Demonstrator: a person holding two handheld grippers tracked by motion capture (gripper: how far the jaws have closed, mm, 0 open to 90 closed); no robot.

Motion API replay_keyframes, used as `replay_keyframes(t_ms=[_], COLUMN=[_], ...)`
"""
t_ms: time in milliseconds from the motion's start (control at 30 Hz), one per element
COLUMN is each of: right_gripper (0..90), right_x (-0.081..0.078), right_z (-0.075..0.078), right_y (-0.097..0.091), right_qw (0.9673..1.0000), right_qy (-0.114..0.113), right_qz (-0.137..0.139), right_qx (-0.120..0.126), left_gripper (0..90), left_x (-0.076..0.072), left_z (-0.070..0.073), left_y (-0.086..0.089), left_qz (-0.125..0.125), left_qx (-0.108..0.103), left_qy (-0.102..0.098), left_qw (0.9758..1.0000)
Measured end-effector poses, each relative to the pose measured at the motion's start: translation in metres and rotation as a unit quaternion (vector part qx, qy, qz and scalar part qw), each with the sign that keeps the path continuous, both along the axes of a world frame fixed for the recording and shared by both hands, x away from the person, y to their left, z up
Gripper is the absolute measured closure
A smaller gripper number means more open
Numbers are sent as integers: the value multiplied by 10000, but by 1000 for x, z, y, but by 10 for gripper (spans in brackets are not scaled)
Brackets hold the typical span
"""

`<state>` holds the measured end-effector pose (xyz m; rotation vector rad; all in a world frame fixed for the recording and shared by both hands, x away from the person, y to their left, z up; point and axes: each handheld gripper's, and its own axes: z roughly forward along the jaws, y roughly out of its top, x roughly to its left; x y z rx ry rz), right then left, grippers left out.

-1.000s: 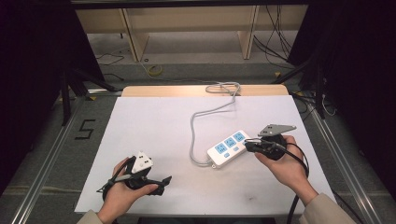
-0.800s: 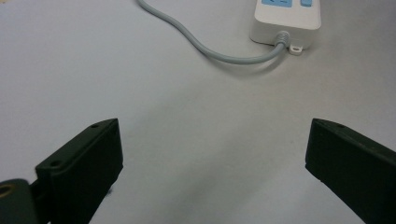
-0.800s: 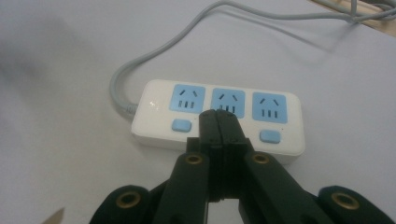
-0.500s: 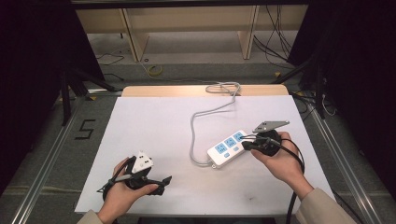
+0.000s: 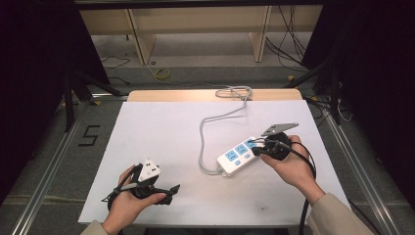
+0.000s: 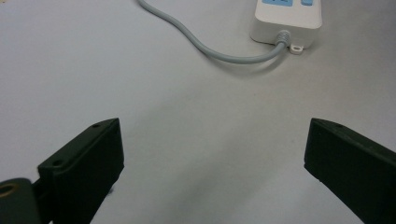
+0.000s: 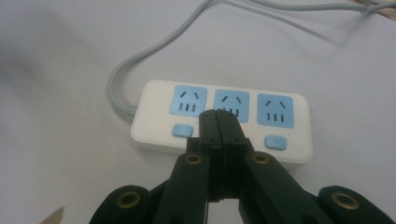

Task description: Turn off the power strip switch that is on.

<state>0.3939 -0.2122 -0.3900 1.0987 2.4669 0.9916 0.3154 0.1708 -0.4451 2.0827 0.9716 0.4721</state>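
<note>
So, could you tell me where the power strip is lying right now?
In the high view the power strip lies right of centre on the white table, its grey cable looping toward the far edge, with the shut right tool over its sockets.

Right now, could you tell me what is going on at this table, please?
A person is working at a white table with a hand-held gripper in each hand. The right hand-held gripper, jaws shut with nothing between them, has its tip at the middle switch of a white power strip with three blue sockets, apparently to press it. The left hand-held gripper waits open near the table's front edge, apart from the strip's grey cord.
</note>
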Motion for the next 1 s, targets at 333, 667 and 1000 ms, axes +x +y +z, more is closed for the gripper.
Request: replay_keyframes(t_ms=[333,667,1000], right_gripper=[900,900,900], right_x=[8,16,25], right_z=[0,-4,-6], right_y=[4,8,11], right_qw=[9999,9995,9987], right_qy=[136,301,444], right_qz=[16,-8,-8], right_qx=[-23,-118,-237], left_gripper=[44,46,46], left_x=[0,0,0], left_z=[0,0,0], left_y=[0,0,0], left_qz=[8,5,8], left_qx=[-7,-3,-2], left_qy=[-2,2,-4], left_qw=[10000,10000,10000])
